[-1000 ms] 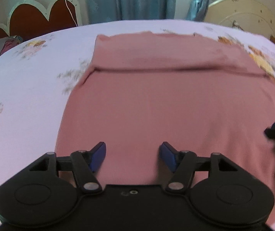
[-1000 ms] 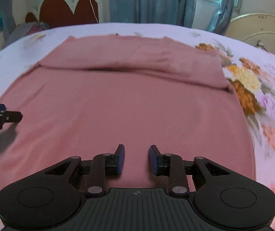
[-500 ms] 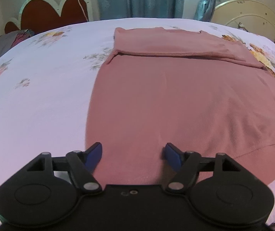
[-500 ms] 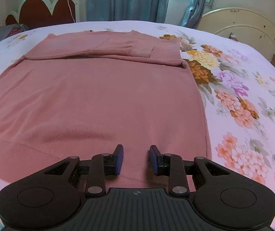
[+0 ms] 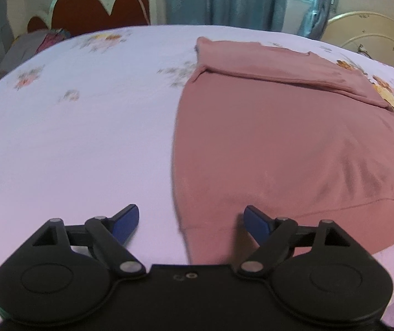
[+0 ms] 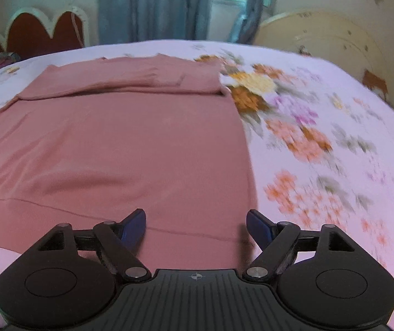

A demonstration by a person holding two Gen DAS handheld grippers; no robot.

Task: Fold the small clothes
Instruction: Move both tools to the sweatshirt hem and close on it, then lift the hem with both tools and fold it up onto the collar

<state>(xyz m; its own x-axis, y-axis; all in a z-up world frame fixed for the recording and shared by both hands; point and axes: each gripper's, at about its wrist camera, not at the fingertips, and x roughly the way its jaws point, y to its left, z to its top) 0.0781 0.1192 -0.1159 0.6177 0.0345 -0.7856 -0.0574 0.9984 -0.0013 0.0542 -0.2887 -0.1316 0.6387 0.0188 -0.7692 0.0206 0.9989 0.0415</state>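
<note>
1. Left gripper [image 5: 190,222]: jaws spread wide, just been opening, gripping nothing; the garment's [image 5: 293,143] near-left corner lies between the fingertips, pads clear of the cloth.
2. Right gripper [image 6: 196,226]: jaws likewise wide, just been opening, empty; the garment's [image 6: 130,149] near-right corner sits between them.
3. Garment: pink, flat on the bed [image 5: 81,127], top part folded over toward 12 o'clock.
4. Edges: left edge runs toward 12 in the left view; right edge likewise in the right view.
5. Room: bare sheet toward 9 o'clock of the left gripper; floral sheet [image 6: 321,143] toward 3 o'clock of the right.
</note>
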